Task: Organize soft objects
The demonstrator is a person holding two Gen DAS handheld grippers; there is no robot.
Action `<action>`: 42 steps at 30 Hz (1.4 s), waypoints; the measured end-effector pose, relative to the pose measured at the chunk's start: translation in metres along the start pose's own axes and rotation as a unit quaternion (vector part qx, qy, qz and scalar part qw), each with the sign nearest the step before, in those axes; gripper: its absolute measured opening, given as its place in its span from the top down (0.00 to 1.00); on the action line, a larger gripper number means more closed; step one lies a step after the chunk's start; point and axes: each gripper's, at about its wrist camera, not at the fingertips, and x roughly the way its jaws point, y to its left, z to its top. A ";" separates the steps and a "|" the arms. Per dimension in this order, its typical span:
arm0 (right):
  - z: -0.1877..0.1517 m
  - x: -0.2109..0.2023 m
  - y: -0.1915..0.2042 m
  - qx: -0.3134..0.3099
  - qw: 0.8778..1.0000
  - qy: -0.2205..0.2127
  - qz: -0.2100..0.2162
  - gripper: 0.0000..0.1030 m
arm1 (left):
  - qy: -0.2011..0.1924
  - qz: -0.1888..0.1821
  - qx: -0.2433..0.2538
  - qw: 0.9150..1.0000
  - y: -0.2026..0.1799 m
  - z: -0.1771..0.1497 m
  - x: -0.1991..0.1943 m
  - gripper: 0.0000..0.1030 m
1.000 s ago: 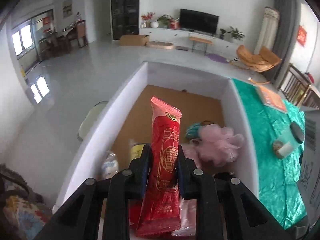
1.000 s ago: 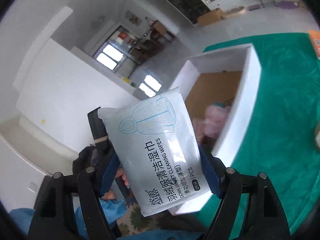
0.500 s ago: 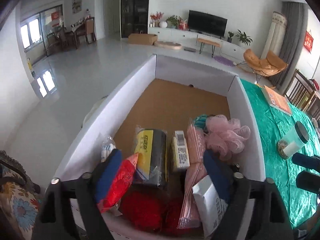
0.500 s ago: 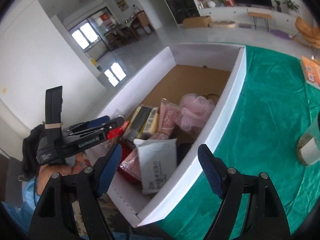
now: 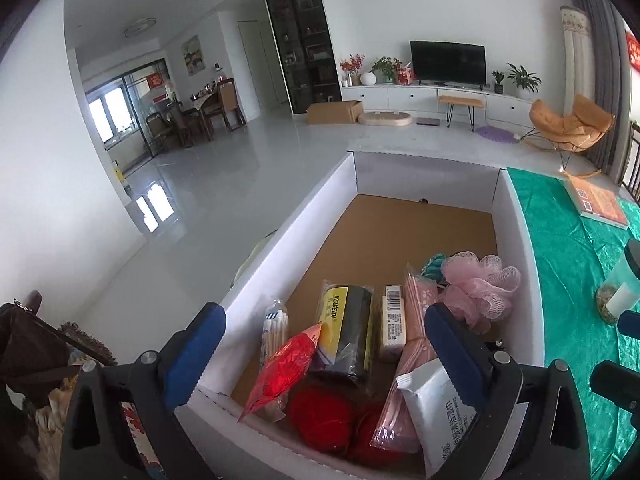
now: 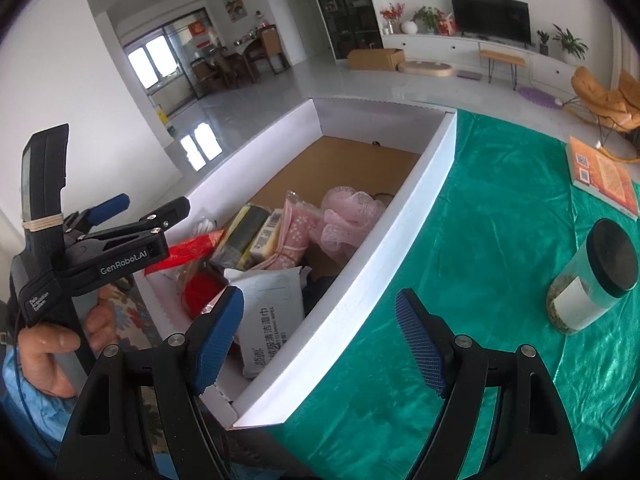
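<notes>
Currently my left gripper (image 5: pixel 324 344) has just been opening and stands wide, nothing between its pads; red packet (image 5: pixel 284 364) lies inside the white box (image 5: pixel 520 240). Right gripper (image 6: pixel 320 340) gapes empty too; wipes pack (image 6: pixel 268 312) sits in the box's near end.

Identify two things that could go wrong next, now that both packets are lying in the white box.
1. The red snack packet leans over the cotton swabs beside the white box wall; it might slide or snag the open left hand-held gripper.
2. The wet wipes pack lies by the open right hand-held gripper, which could catch it.
</notes>
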 end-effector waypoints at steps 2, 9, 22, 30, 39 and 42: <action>0.001 -0.001 0.005 -0.010 1.000 -0.001 -0.011 0.21 | 0.006 -0.001 -0.006 1.000 -0.002 -0.002 -0.003 0.03; 0.008 -0.001 0.021 -0.028 0.998 0.019 -0.061 0.21 | 0.025 -0.015 -0.029 0.999 0.001 -0.002 -0.014 0.03; 0.016 0.011 0.034 -0.053 0.994 0.037 -0.091 0.21 | 0.051 -0.021 -0.056 0.997 0.010 -0.004 -0.013 0.03; 0.017 0.014 0.035 -0.054 0.994 0.038 -0.092 0.21 | 0.042 -0.020 -0.051 0.998 0.008 -0.003 -0.016 0.03; 0.016 0.017 0.036 -0.057 0.994 0.034 -0.086 0.21 | 0.028 -0.019 -0.041 0.999 0.004 -0.002 -0.021 0.03; 0.015 0.015 0.034 -0.056 0.994 0.031 -0.085 0.21 | 0.020 -0.009 -0.040 0.999 0.003 -0.002 -0.023 0.03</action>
